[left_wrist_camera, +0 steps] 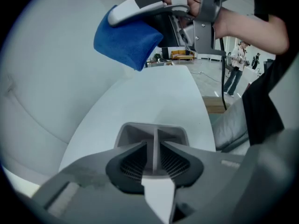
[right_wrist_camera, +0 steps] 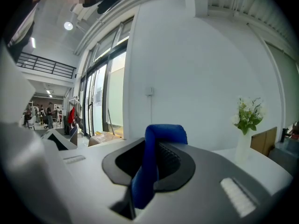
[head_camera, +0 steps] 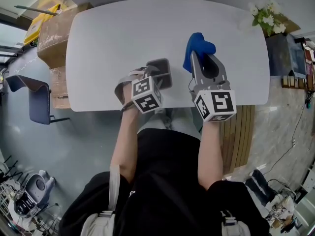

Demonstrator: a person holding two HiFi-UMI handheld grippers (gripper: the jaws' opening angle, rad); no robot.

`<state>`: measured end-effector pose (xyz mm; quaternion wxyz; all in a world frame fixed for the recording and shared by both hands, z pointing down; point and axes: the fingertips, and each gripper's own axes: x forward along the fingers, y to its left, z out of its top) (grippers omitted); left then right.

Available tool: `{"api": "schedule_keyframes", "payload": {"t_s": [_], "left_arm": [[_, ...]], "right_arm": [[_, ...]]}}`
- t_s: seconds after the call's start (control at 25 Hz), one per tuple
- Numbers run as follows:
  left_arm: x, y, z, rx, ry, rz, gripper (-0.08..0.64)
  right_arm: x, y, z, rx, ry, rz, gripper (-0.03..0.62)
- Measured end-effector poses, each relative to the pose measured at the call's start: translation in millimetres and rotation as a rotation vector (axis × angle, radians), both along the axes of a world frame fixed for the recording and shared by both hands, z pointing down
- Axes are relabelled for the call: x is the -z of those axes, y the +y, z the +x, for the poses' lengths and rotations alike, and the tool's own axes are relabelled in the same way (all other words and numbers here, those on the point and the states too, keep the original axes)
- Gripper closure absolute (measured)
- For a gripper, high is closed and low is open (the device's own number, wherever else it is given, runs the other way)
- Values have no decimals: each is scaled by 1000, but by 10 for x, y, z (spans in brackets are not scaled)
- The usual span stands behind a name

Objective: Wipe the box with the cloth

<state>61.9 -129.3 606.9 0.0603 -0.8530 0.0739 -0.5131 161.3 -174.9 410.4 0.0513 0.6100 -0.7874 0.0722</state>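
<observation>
Left gripper [left_wrist_camera: 155, 158] is clamping the box [left_wrist_camera: 138, 130] at the tabletop's [head_camera: 123, 38] near edge; right gripper [head_camera: 199, 59] is gripping the cloth [head_camera: 197, 44] clear of it; wiping apparently unstarted.

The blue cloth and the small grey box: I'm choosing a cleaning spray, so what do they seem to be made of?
Blue cloth: soft, matte fabric, possibly microfibre; it folds thickly, with rounded edges and no sheen. Small grey box: probably moulded plastic with a smooth matte finish; it has thin, even walls and a central divider, though painted metal can't be excluded.
</observation>
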Motion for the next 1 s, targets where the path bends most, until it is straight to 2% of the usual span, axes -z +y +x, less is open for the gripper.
{"api": "schedule_keyframes", "payload": {"t_s": [0.16, 0.32, 1.0], "left_arm": [[-73, 8, 38, -22, -26, -4, 466], [-200, 12, 21, -40, -96, -12, 468], [-443, -10, 26, -33, -298, -93, 468]], "right_arm": [[-55, -13, 20, -1, -2, -13, 535], [-95, -22, 55, -2, 2, -25, 535], [-204, -116, 282, -28, -12, -55, 536]]}}
